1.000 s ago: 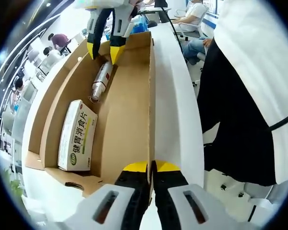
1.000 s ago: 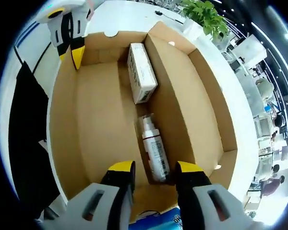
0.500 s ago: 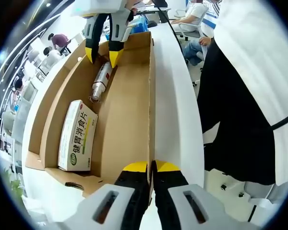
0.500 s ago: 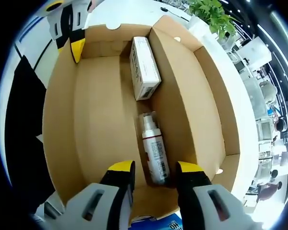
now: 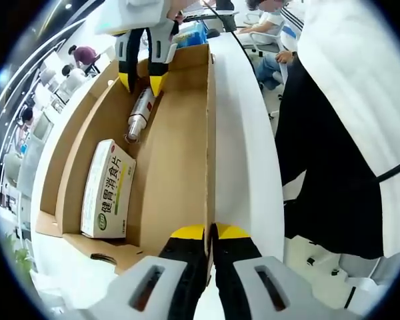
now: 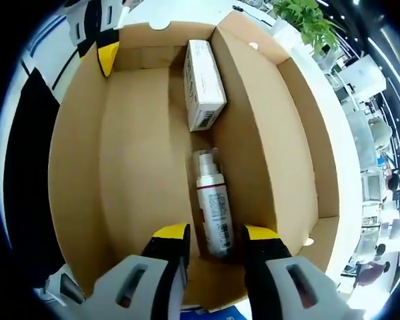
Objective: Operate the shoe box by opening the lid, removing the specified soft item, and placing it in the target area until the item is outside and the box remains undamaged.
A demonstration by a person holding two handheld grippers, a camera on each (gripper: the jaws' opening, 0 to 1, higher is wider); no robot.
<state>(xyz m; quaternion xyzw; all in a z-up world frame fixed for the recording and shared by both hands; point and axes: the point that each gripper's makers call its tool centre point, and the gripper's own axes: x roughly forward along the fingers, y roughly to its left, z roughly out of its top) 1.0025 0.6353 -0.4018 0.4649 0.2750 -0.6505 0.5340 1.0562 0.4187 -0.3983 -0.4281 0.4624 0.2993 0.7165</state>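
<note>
Shoe box (image 5: pixel 180 153) open on white table (image 5: pixel 243 147), busy office behind

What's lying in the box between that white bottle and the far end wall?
In the right gripper view, a white carton lies between the bottle and the box's far wall. A short strip of bare cardboard floor separates carton and bottle.

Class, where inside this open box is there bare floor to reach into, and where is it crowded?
Bare floor runs between the near wall and the bottle and carton. It is crowded along the inner fold, where both lie end to end.
</note>
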